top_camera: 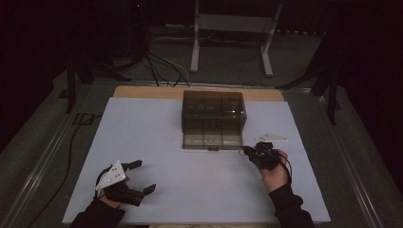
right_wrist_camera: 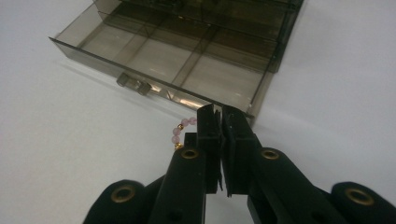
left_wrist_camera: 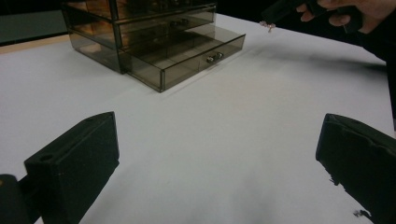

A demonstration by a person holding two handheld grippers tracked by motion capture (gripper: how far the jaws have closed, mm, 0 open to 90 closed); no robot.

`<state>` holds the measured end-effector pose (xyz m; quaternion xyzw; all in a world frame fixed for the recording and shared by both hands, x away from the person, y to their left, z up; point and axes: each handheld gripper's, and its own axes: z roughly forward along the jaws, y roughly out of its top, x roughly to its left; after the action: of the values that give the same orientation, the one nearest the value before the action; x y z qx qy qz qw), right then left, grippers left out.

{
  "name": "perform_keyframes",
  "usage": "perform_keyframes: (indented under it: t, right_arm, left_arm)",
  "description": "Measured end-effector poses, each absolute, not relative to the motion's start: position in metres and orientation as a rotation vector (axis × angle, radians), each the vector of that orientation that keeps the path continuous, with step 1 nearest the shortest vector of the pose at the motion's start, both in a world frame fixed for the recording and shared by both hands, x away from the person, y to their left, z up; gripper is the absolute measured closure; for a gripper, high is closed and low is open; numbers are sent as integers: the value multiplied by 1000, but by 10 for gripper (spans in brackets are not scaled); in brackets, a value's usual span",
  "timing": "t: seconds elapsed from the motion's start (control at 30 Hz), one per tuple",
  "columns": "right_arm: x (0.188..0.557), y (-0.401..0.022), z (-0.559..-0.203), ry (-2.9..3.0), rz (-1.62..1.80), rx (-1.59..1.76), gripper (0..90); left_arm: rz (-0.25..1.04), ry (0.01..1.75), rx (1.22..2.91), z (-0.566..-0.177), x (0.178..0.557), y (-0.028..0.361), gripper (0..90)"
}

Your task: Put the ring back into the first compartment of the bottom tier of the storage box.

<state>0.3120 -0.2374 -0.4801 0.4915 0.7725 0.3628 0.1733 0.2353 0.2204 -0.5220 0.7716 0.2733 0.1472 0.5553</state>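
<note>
Left tongs [top_camera: 145, 176] rest low on the white table [top_camera: 190, 190] at the near left corner, released, their two black jaws standing wide apart with bare table surface between them in the left gripper view. Right tongs [right_wrist_camera: 215, 122] sit farther forward on the right side, clenched on a short string of pale pink and gold beads [right_wrist_camera: 181, 132]. The beads curve out to the left of the jaw tips and hang just above the table, close beside the front right corner of the open drawer. Beyond stands a smoky transparent plastic drawer box [top_camera: 214, 111] near the middle of the table, its bottom drawer [right_wrist_camera: 187, 60] pulled out toward the person, divided into compartments.
</note>
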Motion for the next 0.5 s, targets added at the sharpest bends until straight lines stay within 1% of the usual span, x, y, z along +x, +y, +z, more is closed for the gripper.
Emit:
perform_keyframes:
  t: [0.5]
  right_arm:
    - [320, -217, -473, 2211, 1053, 1349, 872]
  left_arm:
    - [348, 644, 1827, -522, 235, 220, 6]
